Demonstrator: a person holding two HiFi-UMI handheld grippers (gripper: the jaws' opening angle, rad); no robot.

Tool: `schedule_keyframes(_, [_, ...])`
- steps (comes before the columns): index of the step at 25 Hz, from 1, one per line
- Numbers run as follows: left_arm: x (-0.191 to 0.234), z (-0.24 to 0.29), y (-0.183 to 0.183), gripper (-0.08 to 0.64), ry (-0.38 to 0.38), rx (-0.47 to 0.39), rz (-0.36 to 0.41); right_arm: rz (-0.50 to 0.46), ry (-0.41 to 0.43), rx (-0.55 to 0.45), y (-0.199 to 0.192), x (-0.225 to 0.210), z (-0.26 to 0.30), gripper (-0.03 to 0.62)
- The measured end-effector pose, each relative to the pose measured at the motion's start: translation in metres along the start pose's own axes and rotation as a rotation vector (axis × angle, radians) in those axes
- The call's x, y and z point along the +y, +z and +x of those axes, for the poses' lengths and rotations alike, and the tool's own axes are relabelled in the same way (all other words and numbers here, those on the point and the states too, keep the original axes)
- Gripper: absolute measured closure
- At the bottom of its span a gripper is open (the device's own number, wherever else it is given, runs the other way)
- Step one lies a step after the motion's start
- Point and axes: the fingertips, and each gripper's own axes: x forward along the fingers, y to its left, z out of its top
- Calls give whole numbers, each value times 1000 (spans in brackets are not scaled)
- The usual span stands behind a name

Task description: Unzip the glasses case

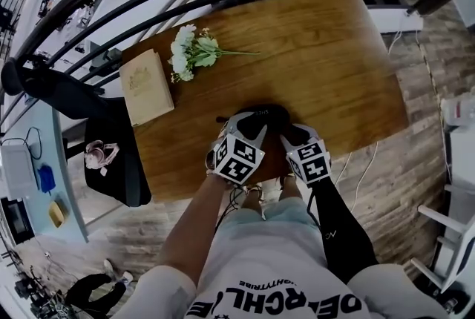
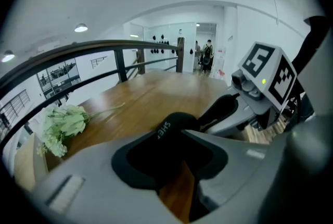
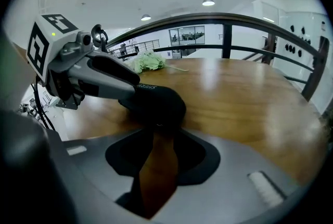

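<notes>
Approach step, zip not yet started. The glasses case [image 1: 263,116], black and rounded, is seen lying flat on the wooden table [image 1: 334,65] near its front edge, directly ahead of both tongs. The left gripper [image 1: 249,125] is held with jaws apart; in the left gripper view the near end of the case [image 2: 174,123] is framed at the tips, but no squeeze on it is shown. The right gripper [image 1: 292,133] is also spread, with bare wood seen through the gap in the right gripper view and the case [image 3: 156,103] just beyond the tips, not gripped. Nothing is carried by either. The case is judged still zipped; the slider cannot be made out in any view, so it must be located first. Next move as judged: the body to be pinned by the left tongs, the zip pull pinched by the right and drawn along the seam. Contents of the case cannot be seen. A book [image 1: 146,86] and a flower bunch [image 1: 191,50] are left well apart at the table's far left.
</notes>
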Motion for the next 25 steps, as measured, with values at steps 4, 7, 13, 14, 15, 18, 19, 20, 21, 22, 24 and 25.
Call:
schedule_keyframes(4, [0,5,-8,321,10,-7,10,9,-24,13,-1,1,12,441])
schedule_keyframes(7, [-1,5,-8,322,11,-11,1,25,-61,-6,-2,-2,15,464])
schedule_keyframes(13, [2,5,-8,322,6,-28,-23,-45,-100,18,-4,0,11,549])
schedule_keyframes(14, [2,5,-9,324,4,-34,-29,-48,-110,23,-5,0,10,550])
schedule_keyframes(15, [3,5,-9,324,3,-39,-34,-50,-125,26,-6,-2,9,551])
schedule_keyframes(18, [1,5,-7,327,-3,-50,-39,-60,-177,18,-5,-11,4,552])
schedule_keyframes(19, [1,5,-7,327,-4,-51,-40,-65,-191,20,-5,-13,3,552])
schedule_keyframes(20, [1,4,-8,327,-5,-52,-41,-68,-203,26,-5,-14,2,552])
schedule_keyframes(21, [1,4,-8,327,-5,-54,-42,-73,-215,32,-6,-16,2,551])
schedule_keyframes(22, [1,4,-8,328,-5,-55,-42,-78,-227,35,-6,-18,2,551])
schedule_keyframes(24, [1,5,-8,329,-5,-61,-37,-90,-240,39,-4,-23,3,551])
schedule_keyframes(25, [2,5,-8,328,-5,-64,-35,-98,-242,42,-2,-25,4,551])
